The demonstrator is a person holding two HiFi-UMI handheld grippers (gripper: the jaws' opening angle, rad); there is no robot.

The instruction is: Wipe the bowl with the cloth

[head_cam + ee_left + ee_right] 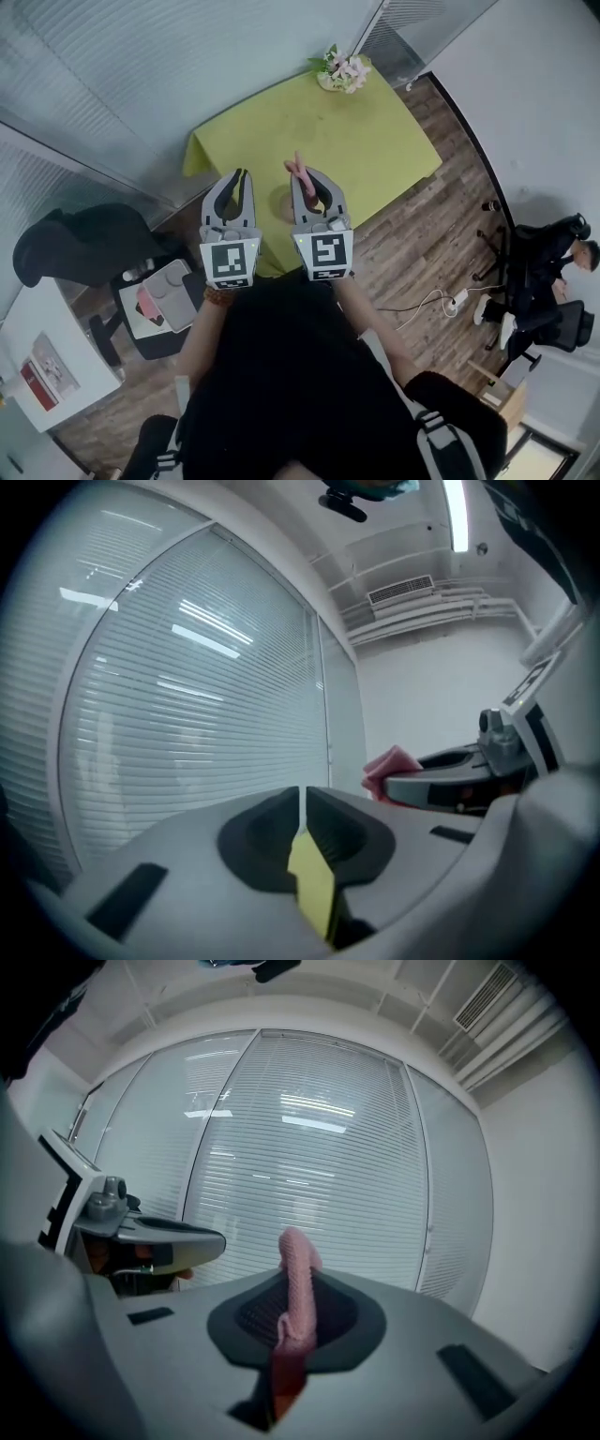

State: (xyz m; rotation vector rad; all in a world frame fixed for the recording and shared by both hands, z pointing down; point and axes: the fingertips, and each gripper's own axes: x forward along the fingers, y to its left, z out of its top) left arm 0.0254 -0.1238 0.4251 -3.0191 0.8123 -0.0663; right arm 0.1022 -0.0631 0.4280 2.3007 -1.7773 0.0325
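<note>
Cloth [298, 1283] partly hidden between right jaws

right claw [298, 1314] clamped on a pink cloth [300, 1274]

the jaws press together on the cloth, which stands upright between them, its rounded end poking above the tips. the left claw [217, 1238] reaches in level from the left, apart from the cloth. beyond, pale window blinds [319, 1166] fill the far wall, with a ceiling vent [487, 997] at upper right.
</note>
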